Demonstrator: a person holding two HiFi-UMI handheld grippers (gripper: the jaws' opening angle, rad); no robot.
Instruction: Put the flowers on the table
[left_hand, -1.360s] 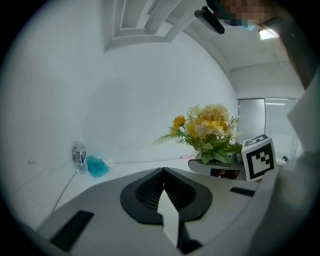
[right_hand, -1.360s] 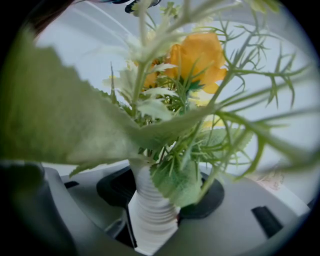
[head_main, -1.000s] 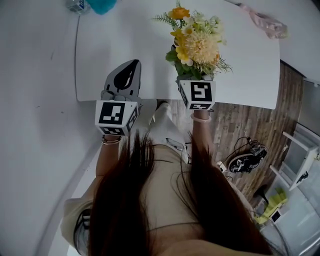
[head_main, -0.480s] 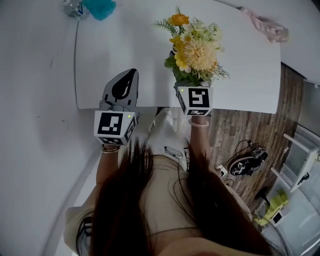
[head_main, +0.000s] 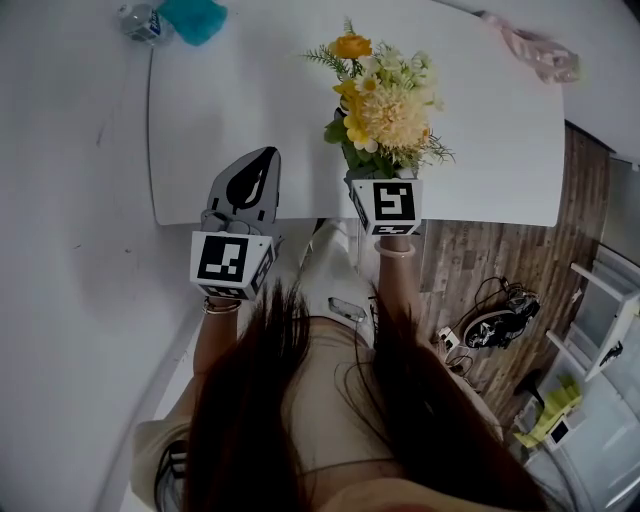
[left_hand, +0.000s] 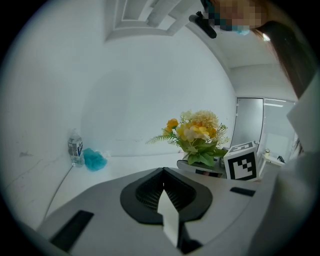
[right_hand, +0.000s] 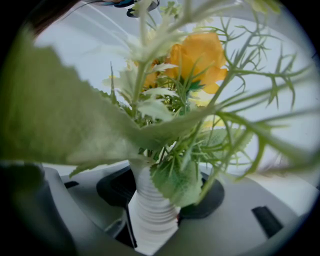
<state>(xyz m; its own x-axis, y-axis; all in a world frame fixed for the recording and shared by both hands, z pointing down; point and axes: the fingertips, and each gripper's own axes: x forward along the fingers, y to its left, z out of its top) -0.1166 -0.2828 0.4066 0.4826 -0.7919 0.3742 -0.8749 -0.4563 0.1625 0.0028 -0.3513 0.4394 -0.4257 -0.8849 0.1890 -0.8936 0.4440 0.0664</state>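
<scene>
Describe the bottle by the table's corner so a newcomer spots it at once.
Start at the white table. At its far left corner, away from the flowers in the right tongs, a small clear bottle stands upright beside a teal lump. Only it is see-through and labelled.

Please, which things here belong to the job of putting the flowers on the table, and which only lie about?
Job: flowers; right gripper, shut on their vase; table.
Lying about: water bottle; teal object; pink object; shoes on the floor; left gripper, shut, empty.
</scene>
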